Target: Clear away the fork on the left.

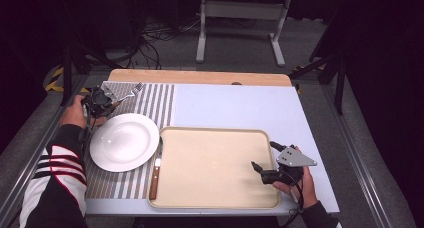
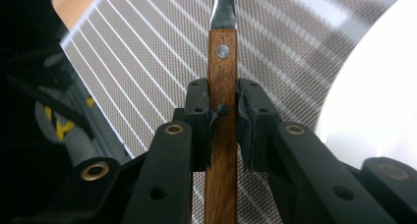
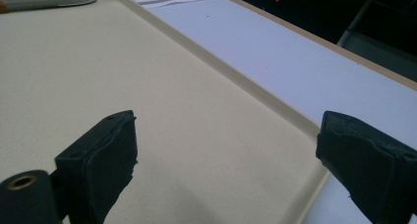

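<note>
A fork with a wooden handle points away from me over the striped placemat, its tines toward the far right. My left gripper is shut on that handle, one pad on each side. A white plate rests on the mat just in front of this gripper, and its rim shows beside the jaws. My right gripper stands open over the right side of the beige tray, with nothing between its pads.
A wooden-handled knife lies between the plate and the tray's left rim; its blade shows far off. Pale blue table surface runs behind and to the right of the tray. The table edge is close on the left.
</note>
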Available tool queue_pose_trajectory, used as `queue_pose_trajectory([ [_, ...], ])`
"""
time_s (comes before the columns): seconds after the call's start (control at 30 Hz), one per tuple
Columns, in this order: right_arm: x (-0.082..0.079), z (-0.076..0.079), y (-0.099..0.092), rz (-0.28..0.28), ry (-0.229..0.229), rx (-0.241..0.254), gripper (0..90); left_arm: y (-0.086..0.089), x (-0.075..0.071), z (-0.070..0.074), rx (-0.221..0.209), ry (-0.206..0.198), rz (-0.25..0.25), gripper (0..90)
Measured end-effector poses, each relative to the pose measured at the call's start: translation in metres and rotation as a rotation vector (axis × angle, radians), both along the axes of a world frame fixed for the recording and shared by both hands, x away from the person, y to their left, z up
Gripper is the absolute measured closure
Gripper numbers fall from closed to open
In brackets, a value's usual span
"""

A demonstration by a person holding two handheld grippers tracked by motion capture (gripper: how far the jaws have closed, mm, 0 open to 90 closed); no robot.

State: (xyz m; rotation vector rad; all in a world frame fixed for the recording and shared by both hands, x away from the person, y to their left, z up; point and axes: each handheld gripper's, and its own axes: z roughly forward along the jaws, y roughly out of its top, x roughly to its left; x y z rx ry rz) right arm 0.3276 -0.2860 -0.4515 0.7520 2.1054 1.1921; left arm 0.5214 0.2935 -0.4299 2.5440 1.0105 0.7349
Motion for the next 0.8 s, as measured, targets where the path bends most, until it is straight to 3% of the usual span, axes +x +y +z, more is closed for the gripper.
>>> queue_pose_trajectory([
  [0.17, -0.002, 0.002, 0.000, -0.012, -0.018, -0.010, 9.2, -0.003, -0.010, 0.007, -0.026, -0.082, -0.002, 77.2],
  [0.23, -0.004, 0.003, 0.001, -0.015, -0.030, -0.021, 9.2, -0.004, -0.017, 0.009, -0.071, -0.118, -0.003, 77.1],
  [0.3, -0.004, 0.004, 0.001, -0.019, -0.037, -0.020, 9.2, -0.005, -0.022, 0.010, -0.087, -0.147, 0.003, 77.1],
  [0.7, -0.011, 0.007, 0.001, -0.030, -0.065, -0.029, 9.2, -0.009, -0.042, 0.021, -0.155, -0.225, -0.011, 77.1],
  [0.8, -0.013, 0.009, -0.001, -0.038, -0.072, -0.027, 9.2, -0.010, -0.048, 0.025, -0.192, -0.246, -0.020, 77.1],
])
